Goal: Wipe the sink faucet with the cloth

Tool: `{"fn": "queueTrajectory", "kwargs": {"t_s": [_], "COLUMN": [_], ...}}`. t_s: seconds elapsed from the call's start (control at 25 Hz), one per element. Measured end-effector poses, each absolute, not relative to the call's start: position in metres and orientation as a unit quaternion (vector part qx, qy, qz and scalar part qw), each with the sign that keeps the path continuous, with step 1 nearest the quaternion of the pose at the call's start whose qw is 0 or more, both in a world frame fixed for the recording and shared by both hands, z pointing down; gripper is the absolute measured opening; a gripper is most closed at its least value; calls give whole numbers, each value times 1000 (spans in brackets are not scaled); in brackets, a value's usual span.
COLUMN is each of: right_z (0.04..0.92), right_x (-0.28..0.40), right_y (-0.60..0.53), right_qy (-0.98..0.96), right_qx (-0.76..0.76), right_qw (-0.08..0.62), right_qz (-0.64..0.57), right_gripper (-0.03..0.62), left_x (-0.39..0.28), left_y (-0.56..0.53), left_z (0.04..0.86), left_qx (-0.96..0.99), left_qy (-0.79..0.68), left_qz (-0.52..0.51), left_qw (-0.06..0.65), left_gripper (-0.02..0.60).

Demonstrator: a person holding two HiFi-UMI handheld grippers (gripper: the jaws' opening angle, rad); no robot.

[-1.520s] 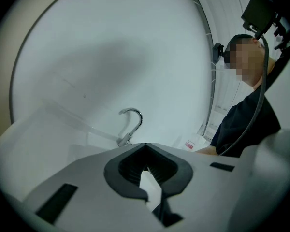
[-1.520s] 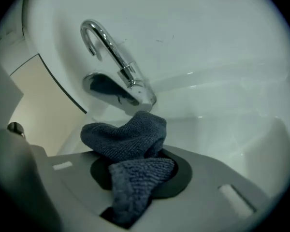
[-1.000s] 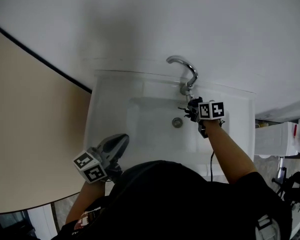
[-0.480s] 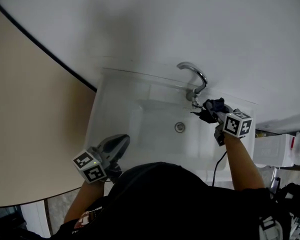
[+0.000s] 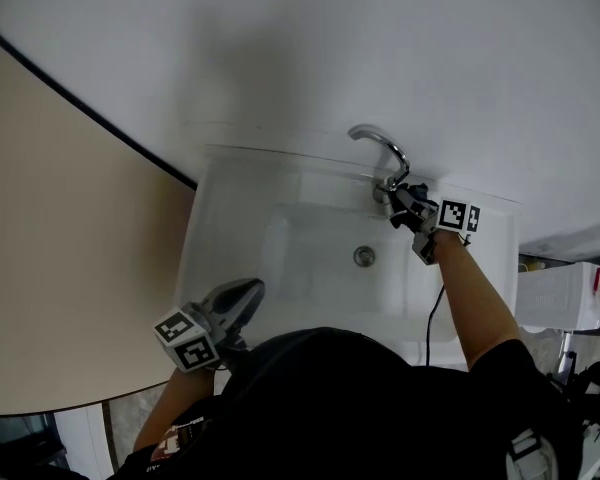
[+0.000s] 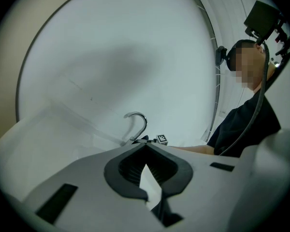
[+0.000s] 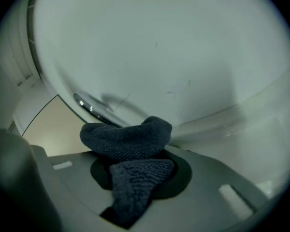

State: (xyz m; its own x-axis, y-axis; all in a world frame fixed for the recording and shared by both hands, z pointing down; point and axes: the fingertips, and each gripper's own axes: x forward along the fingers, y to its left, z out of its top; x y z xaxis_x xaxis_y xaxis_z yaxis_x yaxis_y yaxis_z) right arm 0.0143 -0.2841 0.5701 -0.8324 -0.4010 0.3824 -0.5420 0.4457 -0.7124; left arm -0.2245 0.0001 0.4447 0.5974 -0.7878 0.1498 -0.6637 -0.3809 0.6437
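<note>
While the right gripper (image 5: 404,202) holds a dark cloth (image 7: 130,141) at the base of the chrome faucet (image 5: 379,146), at the back right of the white sink (image 5: 230,228), its jaws are clamped on a bunched fold of the fabric, and a loose tail hangs between them. The left gripper (image 5: 248,294), jaws together and holding nothing, hovers at the sink's near left edge, well apart from the work. The risks look to be these. Only a wad of cloth is pinched, so a hard rub round the curved spout could drag the fabric out of the jaws and drop it into the basin. If the cloth bunches aside, the hard jaw tips could meet the chrome and scratch it.
</note>
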Motion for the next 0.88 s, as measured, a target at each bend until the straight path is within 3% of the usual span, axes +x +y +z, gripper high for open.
{"fn": "queueTrajectory", "kwargs": {"t_s": [0.08, 0.2, 0.28, 0.64, 0.88], "right_z": [543, 444, 397, 414, 462], "right_x": [18, 10, -19, -134, -163], "right_y": [-275, -293, -299, -299, -302], "right_qy": [-873, -928, -952, -868, -754], "right_qx": [271, 299, 288, 224, 121], "right_qw": [104, 38, 54, 393, 610], "right_qz": [393, 219, 94, -204, -211], "right_gripper": [86, 87, 87, 87, 87], "left_x": [-225, -225, -224, -247, -272], "left_y": [3, 1, 0, 24, 33], "left_z": [443, 442, 442, 449, 461], "left_qx": [825, 827, 829, 827, 821], "left_qy": [-441, -439, -437, -449, -451], "left_qz": [-91, -94, -98, -128, -146], "left_qw": [341, 337, 334, 314, 318], "left_gripper": [0, 0, 0, 0, 0]}}
